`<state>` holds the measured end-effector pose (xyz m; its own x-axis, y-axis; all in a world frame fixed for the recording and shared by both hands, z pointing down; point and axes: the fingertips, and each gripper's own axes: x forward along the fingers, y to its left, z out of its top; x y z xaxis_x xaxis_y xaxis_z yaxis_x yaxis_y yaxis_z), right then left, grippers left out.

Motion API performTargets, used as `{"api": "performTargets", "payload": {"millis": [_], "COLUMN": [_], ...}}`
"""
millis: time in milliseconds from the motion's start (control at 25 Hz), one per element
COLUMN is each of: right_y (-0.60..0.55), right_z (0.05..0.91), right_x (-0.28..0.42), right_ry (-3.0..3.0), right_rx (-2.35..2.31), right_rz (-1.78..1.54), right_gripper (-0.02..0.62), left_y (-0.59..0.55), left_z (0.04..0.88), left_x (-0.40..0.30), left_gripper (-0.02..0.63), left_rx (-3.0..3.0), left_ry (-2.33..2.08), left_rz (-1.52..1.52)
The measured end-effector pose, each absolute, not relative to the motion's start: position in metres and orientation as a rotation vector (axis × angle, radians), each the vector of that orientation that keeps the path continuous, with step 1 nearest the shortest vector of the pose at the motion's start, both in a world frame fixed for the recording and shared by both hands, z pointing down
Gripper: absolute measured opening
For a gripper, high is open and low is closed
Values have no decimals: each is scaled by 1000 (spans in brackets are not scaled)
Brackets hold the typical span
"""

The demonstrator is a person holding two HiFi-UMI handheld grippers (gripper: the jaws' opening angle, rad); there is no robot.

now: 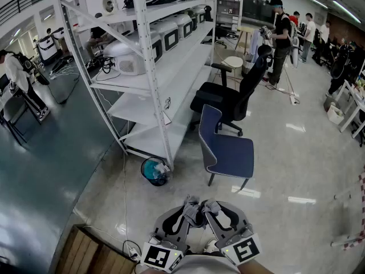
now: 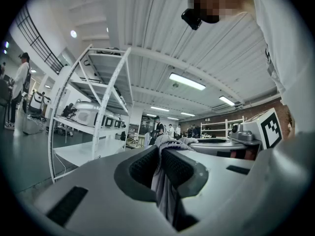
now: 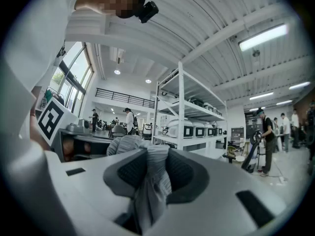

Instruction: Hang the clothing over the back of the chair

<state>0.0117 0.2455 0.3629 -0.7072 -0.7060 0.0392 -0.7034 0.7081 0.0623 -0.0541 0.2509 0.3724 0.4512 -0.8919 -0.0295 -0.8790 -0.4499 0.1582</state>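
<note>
A grey garment (image 1: 199, 205) is bunched between my two grippers, low in the head view and close to my body. My left gripper (image 1: 191, 212) is shut on one fold of it, and the cloth (image 2: 166, 195) hangs down between its dark pads. Right beside it, my right gripper (image 1: 211, 212) is shut on another fold (image 3: 150, 191), which fills the gap between its pads. Both grippers point level and nearly touch. The blue chair (image 1: 225, 147) stands on the floor ahead, its back (image 1: 209, 131) on its left side, well beyond the grippers.
A white shelving rack (image 1: 154, 67) with appliances stands to the left of the chair, with a blue bin (image 1: 154, 171) at its foot. A black office chair (image 1: 228, 96) is behind the blue one. A wooden board (image 1: 91, 253) lies at the lower left. People stand further off.
</note>
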Motion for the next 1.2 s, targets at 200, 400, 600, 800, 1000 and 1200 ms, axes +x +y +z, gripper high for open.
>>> {"api": "performTargets", "payload": {"millis": [200,400,600,800,1000,1200], "right_y": [250,251,251,250,248,243], "right_z": [362,363,366,368,374,374], "right_x": [15,14,16,20,31,40], "right_ry": [-2846,-2851,-2849,-2838,-2820,-2848], "right_rx": [1178,1170,1166,1134,1118,1127], "right_rz": [-46,-50,-28,-32,-25,8], "right_gripper": [117,117,118,118,118,118], "left_y": [254,256,256,254,251,245], "left_z": [371,373,375,374,378,381], "left_x": [-55,-54,-53,-48,-39,-28], "left_gripper": [31,31,31,32,31,31], "left_rx": [2562,2557,2554,2551,2545,2534], "left_ry": [-1587,-1586,-1580,-1577,-1582,-1589], "left_rz": [-166,-163,-156,-153,-148,-138]}}
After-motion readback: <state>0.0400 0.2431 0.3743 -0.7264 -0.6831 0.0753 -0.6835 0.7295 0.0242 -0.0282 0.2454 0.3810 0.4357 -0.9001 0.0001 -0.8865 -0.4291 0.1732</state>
